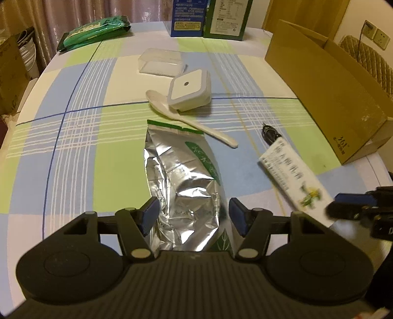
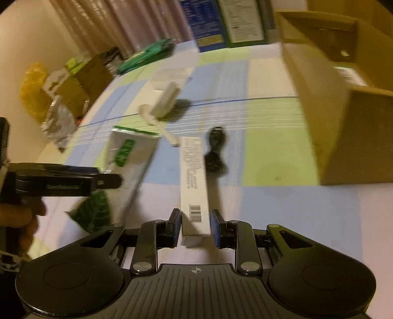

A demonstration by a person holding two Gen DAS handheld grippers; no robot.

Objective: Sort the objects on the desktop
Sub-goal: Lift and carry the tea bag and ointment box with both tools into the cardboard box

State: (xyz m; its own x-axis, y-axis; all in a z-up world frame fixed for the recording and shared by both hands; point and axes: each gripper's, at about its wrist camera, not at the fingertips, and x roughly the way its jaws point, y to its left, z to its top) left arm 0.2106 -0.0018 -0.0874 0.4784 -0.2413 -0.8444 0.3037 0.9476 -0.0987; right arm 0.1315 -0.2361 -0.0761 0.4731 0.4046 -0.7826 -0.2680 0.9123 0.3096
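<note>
A crumpled silver foil bag [image 1: 181, 186] with green print lies on the checked tablecloth. My left gripper [image 1: 194, 216] is open, its blue pads standing either side of the bag's near end. A long white carton [image 2: 194, 176] with a barcode sits between the pads of my right gripper [image 2: 196, 228], which is shut on its near end. In the left wrist view the same carton [image 1: 292, 176] slants up from the right gripper [image 1: 353, 208] at the right edge. The left gripper [image 2: 68, 182] shows side-on in the right wrist view, above the foil bag [image 2: 130, 152].
A white spoon [image 1: 191, 122], a white square device [image 1: 190, 89] and a clear plastic box [image 1: 159, 61] lie beyond the bag. A black corded item [image 1: 270, 133] lies by the carton. An open cardboard box [image 1: 331, 98] stands right; a green pack [image 1: 95, 32] and two upright cartons [image 1: 189, 17] stand at the back.
</note>
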